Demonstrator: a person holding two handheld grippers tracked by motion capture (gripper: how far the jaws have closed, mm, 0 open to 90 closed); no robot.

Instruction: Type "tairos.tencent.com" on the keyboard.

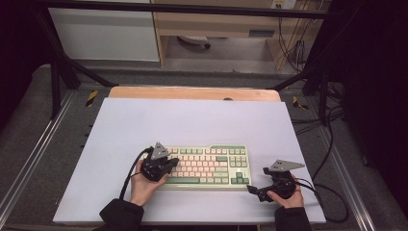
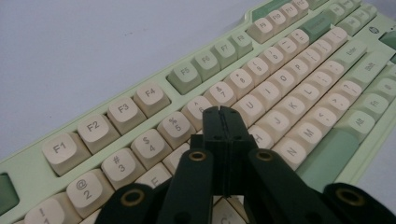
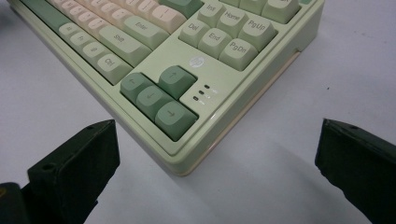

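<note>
My high view sits above near edge of counter (image 1: pixel 192 120), facing forward and down, far off. Left gripper view rides close over keyboard (image 2: pixel 280 70) letter rows. Right gripper view looks low at its arrow-key corner. All three views share keyboard.

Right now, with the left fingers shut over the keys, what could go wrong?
1. The shut left gripper tip spans the gap between neighbouring keys, so it may press two at once.
2. The keyboard lies free on the white mat; a slanted push could slide it.
3. The open right gripper sits close to the keyboard's corner and could bump it.
</note>
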